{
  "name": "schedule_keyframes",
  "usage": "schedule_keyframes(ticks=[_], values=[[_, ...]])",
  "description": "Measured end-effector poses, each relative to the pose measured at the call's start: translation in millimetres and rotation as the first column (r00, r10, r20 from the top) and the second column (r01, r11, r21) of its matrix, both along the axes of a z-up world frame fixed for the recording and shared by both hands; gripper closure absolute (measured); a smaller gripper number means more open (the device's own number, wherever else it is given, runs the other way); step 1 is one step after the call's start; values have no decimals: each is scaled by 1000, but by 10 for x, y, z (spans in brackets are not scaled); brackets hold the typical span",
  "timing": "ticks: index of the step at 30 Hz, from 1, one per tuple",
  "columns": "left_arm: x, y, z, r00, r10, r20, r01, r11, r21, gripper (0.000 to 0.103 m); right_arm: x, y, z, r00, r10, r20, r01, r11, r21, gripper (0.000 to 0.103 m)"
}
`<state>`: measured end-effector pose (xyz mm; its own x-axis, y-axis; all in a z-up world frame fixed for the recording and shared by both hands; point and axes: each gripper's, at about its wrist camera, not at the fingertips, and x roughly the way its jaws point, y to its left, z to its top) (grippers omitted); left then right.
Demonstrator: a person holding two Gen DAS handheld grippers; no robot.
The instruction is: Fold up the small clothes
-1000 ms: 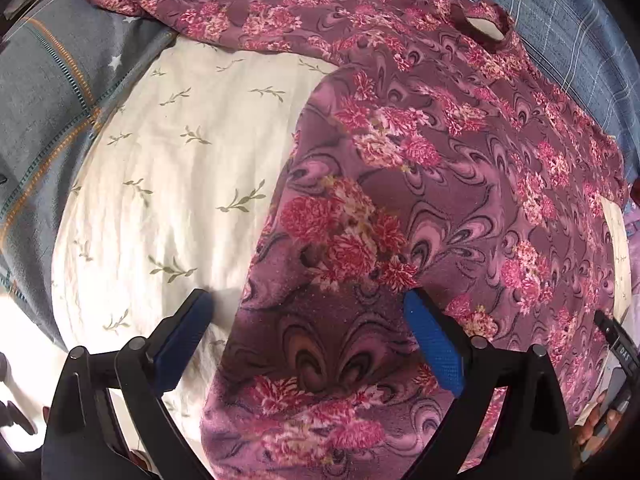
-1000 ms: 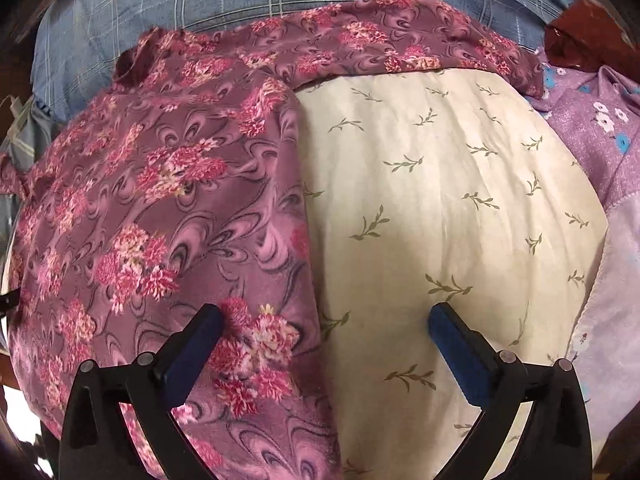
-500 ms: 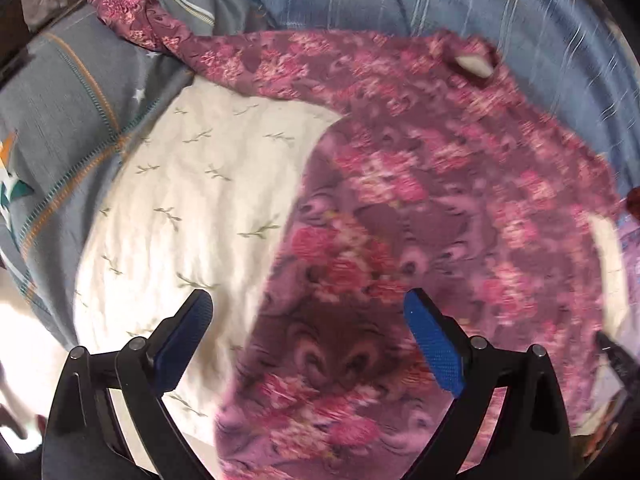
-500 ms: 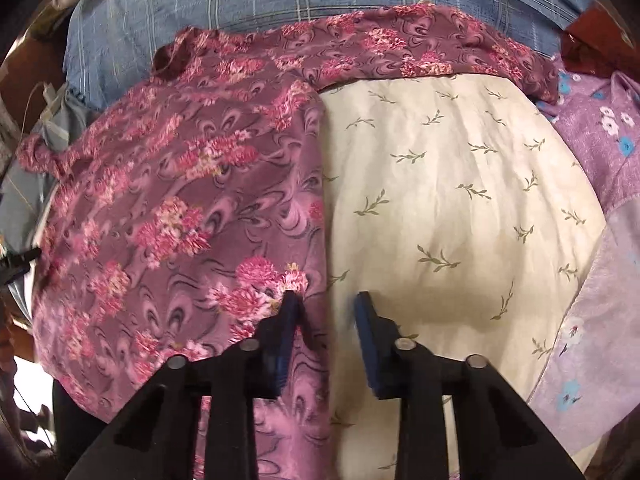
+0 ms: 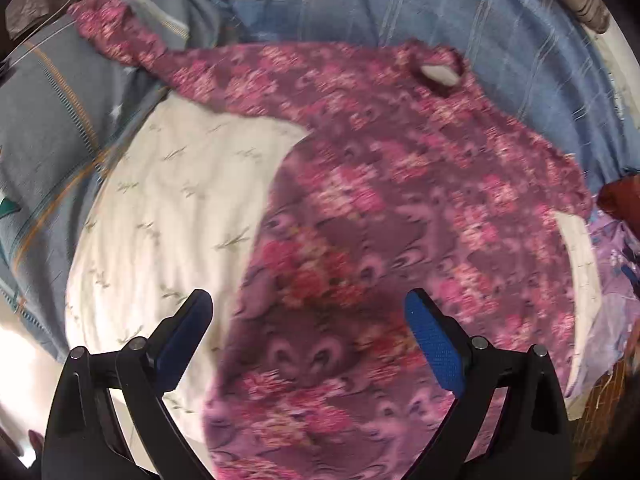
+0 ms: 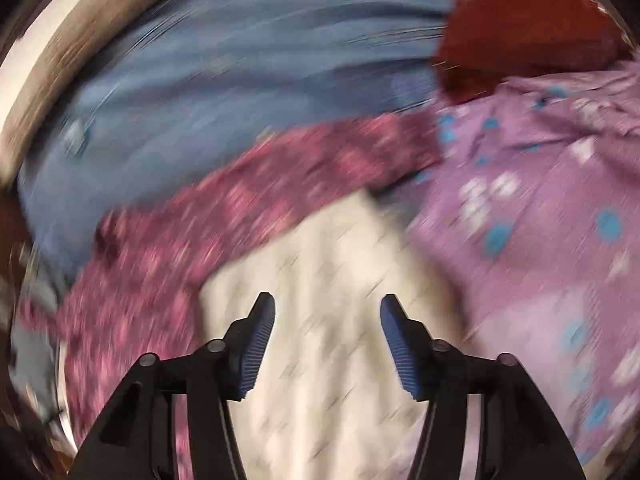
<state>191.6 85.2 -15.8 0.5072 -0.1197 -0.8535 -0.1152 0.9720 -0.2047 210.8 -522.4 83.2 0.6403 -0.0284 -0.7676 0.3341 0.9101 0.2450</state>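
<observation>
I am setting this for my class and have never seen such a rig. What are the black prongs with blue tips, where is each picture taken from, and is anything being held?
A person holds a hand tool with two fingers in each hand; a camera on each tool looks forward along them. One picture is from the left gripper, one from the right gripper. Both look down on a pink flowered top spread over a cream leaf-print cloth on blue bedding. A lilac garment lies beside it. The right picture is blurred. Both grippers are open and hold nothing; the right jaws have just been opening.
</observation>
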Motion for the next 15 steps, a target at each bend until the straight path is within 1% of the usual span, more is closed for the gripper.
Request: schedule_keyframes(ticks=[2, 3, 5, 8, 10, 12, 13, 15], values=[[41, -103, 21, 1000, -7, 4, 7, 1000, 12, 5, 264, -452, 98, 997, -83, 1, 82, 995, 63, 44], [87, -149, 5, 1000, -10, 1, 10, 1000, 13, 5, 414, -629, 97, 994, -111, -6, 111, 988, 104, 42], [212, -238, -31, 1000, -13, -20, 14, 1000, 4, 5, 702, -847, 7, 991, -130, -29, 133, 974, 183, 39], [338, -310, -68, 999, -22, -45, 22, 1000, -13, 5, 1142, -1028, -265, 984, -165, -74, 179, 939, 294, 39], [422, -359, -63, 998, -29, -50, 29, 1000, 5, 5, 1371, -1114, -482, 972, -207, -115, 234, 910, 342, 41], [491, -398, -55, 998, -34, -46, 36, 999, 30, 5, 1532, -1203, -652, 965, -232, -123, 262, 879, 399, 41], [517, -409, -55, 998, -35, -45, 37, 999, 37, 5, 1603, -1218, -715, 963, -240, -123, 270, 870, 413, 41], [578, -425, -59, 999, -34, -42, 35, 999, 38, 5, 1739, -1225, -829, 955, -259, -142, 295, 865, 405, 41]])
